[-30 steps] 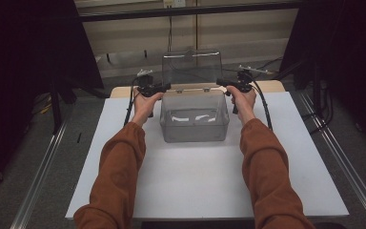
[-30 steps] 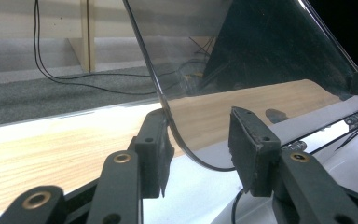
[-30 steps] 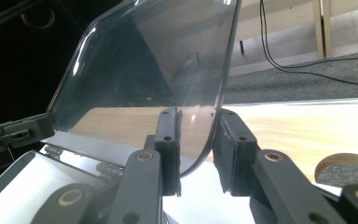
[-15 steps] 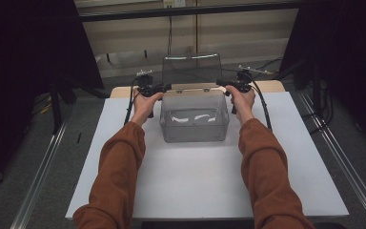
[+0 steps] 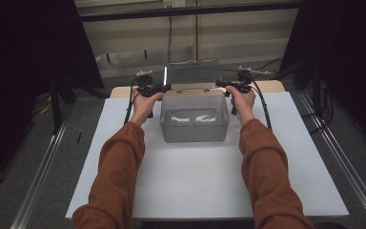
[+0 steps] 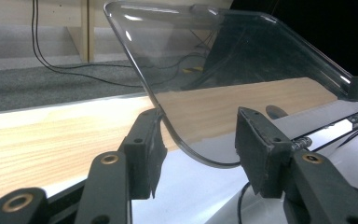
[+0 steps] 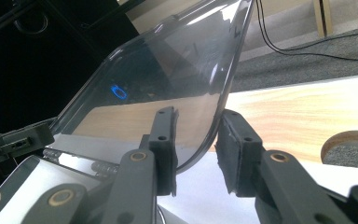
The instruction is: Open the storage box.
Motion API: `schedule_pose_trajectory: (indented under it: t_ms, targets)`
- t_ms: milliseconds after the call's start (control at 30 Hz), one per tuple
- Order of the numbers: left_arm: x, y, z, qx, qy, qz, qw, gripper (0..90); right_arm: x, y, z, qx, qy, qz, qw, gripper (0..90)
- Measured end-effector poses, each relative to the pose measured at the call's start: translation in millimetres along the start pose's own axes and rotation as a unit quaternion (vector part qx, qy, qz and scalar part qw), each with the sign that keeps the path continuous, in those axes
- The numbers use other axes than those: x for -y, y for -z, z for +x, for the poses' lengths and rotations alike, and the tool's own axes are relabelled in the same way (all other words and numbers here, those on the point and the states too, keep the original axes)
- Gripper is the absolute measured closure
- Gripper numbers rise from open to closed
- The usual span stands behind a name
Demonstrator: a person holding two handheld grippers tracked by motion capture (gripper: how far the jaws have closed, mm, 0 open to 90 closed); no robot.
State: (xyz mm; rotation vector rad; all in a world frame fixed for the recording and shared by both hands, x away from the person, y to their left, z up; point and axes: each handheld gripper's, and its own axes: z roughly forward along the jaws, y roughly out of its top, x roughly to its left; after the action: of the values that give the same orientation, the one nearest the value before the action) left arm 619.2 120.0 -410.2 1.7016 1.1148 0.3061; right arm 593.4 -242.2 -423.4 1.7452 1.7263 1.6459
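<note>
White tabletop point(image 5: 190, 176), clear rounded plastic lid point(image 6: 223, 60) raised, left gripper point(image 6: 193, 140) and right gripper point(image 7: 196, 135) parted around its edges.

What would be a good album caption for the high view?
A person's two hand-held grippers, left and right, flank the raised clear lid of a plastic box.

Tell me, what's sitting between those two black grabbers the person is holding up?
The clear lid of the plastic box spans between the left gripper and right gripper in the high view; each gripper view shows a lid edge between its jaws.

One clear box point(image 5: 194, 117), one lid point(image 5: 193, 73), two grippers, one table point(image 5: 205, 176).
</note>
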Motion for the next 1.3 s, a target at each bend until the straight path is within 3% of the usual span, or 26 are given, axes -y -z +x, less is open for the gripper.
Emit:
schedule_pose_trajectory:
  t_ms: [500, 633, 700, 767, 900, 1033, 1300]
  targets:
    - [0.6, 0.4, 0.0, 0.0, 0.003, 0.001, 1.0, 51.3, -0.5, 0.2, 0.7, 0.015, -0.01, 0.007, 0.9998, 63.5]
    - [2.0, -0.4, 1.3, 0.003, 0.003, 0.002, 1.0, 50.8, -0.8, 1.0, 0.8, 0.028, 0.001, 0.007, 0.9996, 63.1]
    - [3.0, -1.0, 0.9, 0.013, 0.004, -0.002, 0.9999, 56.1, -1.1, 2.2, 0.0, 0.037, 0.004, 0.011, 0.9993, 65.5]
    - [4.2, -2.5, 0.2, -0.003, -0.002, -0.001, 1.0, 51.0, -1.7, 3.6, -0.6, 0.028, 0.001, 0.005, 0.9996, 64.5]
    - [4.5, -2.7, 2.3, -0.014, 0.002, 0.0, 0.9999, 43.3, -1.4, 0.9, 6.6, 0.028, 0.021, -0.007, 0.9994, 63.3]
    - [4.7, -1.9, 2.3, -0.019, -0.012, -0.006, 0.9997, 38.8, -0.7, -1.5, 11.7, 0.031, 0.042, -0.023, 0.9984, 57.5]
    - [4.1, 1.3, 1.0, -0.03, -0.029, -0.021, 0.9989, 25.6, 0.0, 3.9, 12.8, 0.039, 0.089, -0.017, 0.9951, 44.0]
